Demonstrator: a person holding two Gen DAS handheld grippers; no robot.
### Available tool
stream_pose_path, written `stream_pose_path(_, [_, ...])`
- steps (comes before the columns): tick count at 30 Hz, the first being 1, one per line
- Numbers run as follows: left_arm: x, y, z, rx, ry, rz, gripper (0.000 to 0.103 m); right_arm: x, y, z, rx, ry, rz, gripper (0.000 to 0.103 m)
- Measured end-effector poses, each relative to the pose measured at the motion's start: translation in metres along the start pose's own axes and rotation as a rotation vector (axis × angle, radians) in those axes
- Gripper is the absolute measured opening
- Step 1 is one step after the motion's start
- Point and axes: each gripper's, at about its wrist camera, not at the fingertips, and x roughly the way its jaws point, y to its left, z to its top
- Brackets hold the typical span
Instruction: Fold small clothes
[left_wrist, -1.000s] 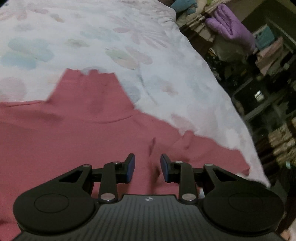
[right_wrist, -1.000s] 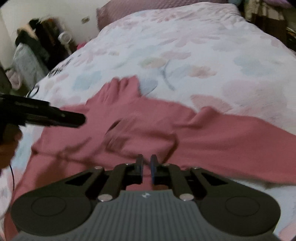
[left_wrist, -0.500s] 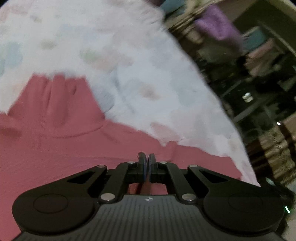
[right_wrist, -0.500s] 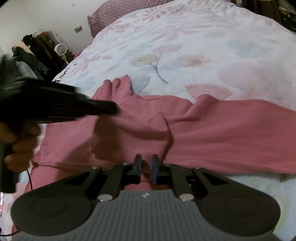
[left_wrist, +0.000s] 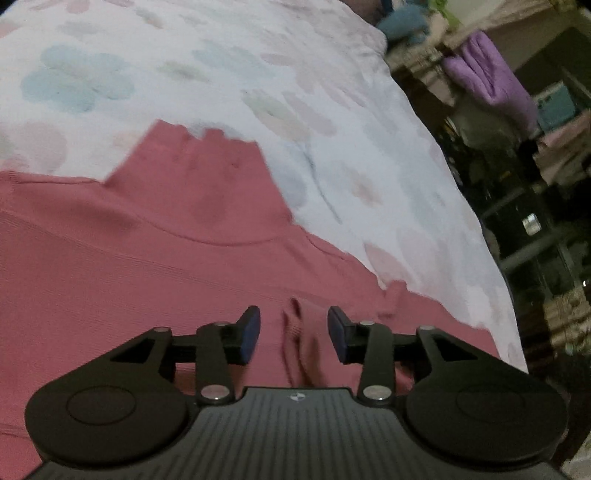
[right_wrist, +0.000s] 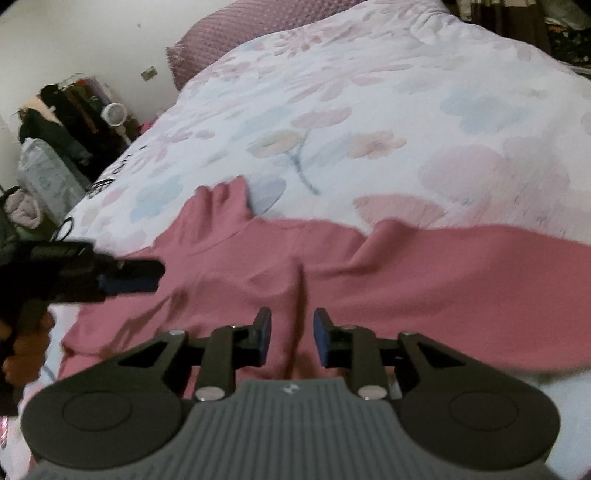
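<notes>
A pink high-neck top (left_wrist: 155, 258) lies spread on the floral bed cover, its collar (left_wrist: 207, 173) pointing away. It also shows in the right wrist view (right_wrist: 406, 273), one sleeve stretched to the right. My left gripper (left_wrist: 293, 334) is open just above the cloth, with a raised pink crease (left_wrist: 295, 332) between its jaws. My right gripper (right_wrist: 291, 338) is open too, with a raised fold ridge (right_wrist: 301, 295) between its jaws. The left gripper shows in the right wrist view (right_wrist: 122, 275) over the top's left side.
The floral bed cover (right_wrist: 369, 122) stretches far beyond the top. A mauve pillow (right_wrist: 236, 44) lies at the head. The bed's right edge (left_wrist: 476, 236) drops to cluttered shelves with a purple cloth (left_wrist: 491, 77). Dark clothes and bags (right_wrist: 55, 140) stand at the bed's left.
Both grippers were shut on pinches of the top half a second ago and have now opened, leaving the cloth creased between the jaws. The lifted fold has dropped flatter.
</notes>
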Motion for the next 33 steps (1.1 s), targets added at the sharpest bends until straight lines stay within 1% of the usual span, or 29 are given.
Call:
stream_pose_path(2, [0.007,-0.004,0.0,0.009,0.009,0.03,0.045,0.008,-0.001,0.01,-0.003,0.002,0.006,0.022])
stream_pose_path(6, [0.011,-0.004,0.0,-0.031,-0.005,-0.003,0.045,0.029,0.005,0.028,-0.034,0.008,0.009,0.022])
stream_pose_path(9, [0.015,-0.004,0.004,-0.035,0.0,-0.001,0.045,0.052,0.002,0.036,-0.018,0.042,0.018,0.022])
stream_pose_path(10, [0.016,-0.003,0.005,-0.035,0.003,0.0,0.045,0.059,0.001,0.036,-0.007,0.057,0.023,0.02])
stream_pose_path(11, [0.017,-0.004,0.006,-0.038,0.002,0.001,0.045,0.065,-0.001,0.036,0.0,0.065,0.029,0.0])
stream_pose_path(12, [0.016,-0.003,0.006,-0.041,0.001,-0.004,0.045,0.066,0.0,0.036,-0.003,0.057,0.041,0.0])
stream_pose_path(13, [0.014,-0.001,0.007,-0.046,-0.001,-0.013,0.045,0.062,0.0,0.035,-0.005,0.015,0.056,0.0])
stream_pose_path(14, [0.012,0.0,0.006,-0.047,-0.005,-0.019,0.045,0.057,-0.001,0.035,0.009,-0.035,0.05,0.0])
stream_pose_path(15, [0.011,0.001,0.006,-0.05,-0.008,-0.024,0.045,0.055,-0.005,0.035,0.041,-0.06,0.031,0.0])
stream_pose_path(17, [0.01,0.002,0.004,-0.063,-0.009,-0.033,0.045,0.057,-0.015,0.033,0.132,-0.051,0.013,0.0])
stream_pose_path(18, [0.008,0.002,0.002,-0.066,-0.015,-0.042,0.045,0.059,-0.017,0.032,0.145,-0.039,0.013,0.0])
stream_pose_path(19, [0.006,0.001,0.001,-0.067,-0.017,-0.052,0.045,0.061,-0.016,0.03,0.141,-0.026,0.012,0.002])
stream_pose_path(20, [0.005,0.0,0.0,-0.065,-0.017,-0.063,0.045,0.062,-0.015,0.029,0.135,-0.021,0.014,0.006])
stream_pose_path(22, [0.004,-0.004,-0.002,-0.058,-0.008,-0.079,0.045,0.057,-0.012,0.028,0.125,-0.036,0.011,0.007])
stream_pose_path(25, [0.011,-0.011,-0.005,-0.046,0.018,-0.074,0.045,0.043,-0.011,0.027,0.118,-0.061,-0.001,0.011])
stream_pose_path(26, [0.014,-0.014,-0.006,-0.045,0.033,-0.06,0.043,0.037,-0.01,0.025,0.111,-0.065,-0.013,0.011])
stream_pose_path(27, [0.018,-0.017,-0.009,-0.042,0.053,-0.037,0.035,0.032,-0.009,0.023,0.101,-0.067,-0.017,0.011])
stream_pose_path(28, [0.021,-0.02,-0.011,-0.033,0.066,-0.011,0.024,0.027,-0.008,0.021,0.092,-0.066,-0.019,0.011])
stream_pose_path(30, [0.02,-0.026,-0.018,0.003,0.06,0.031,0.011,0.016,-0.006,0.014,0.071,-0.059,-0.015,0.013])
stream_pose_path(31, [0.017,-0.028,-0.021,0.018,0.055,0.034,0.007,0.011,-0.005,0.009,0.064,-0.056,-0.012,0.013])
stream_pose_path(33, [0.01,-0.032,-0.027,0.035,0.047,0.022,0.005,0.001,-0.004,-0.003,0.049,-0.047,-0.004,0.014])
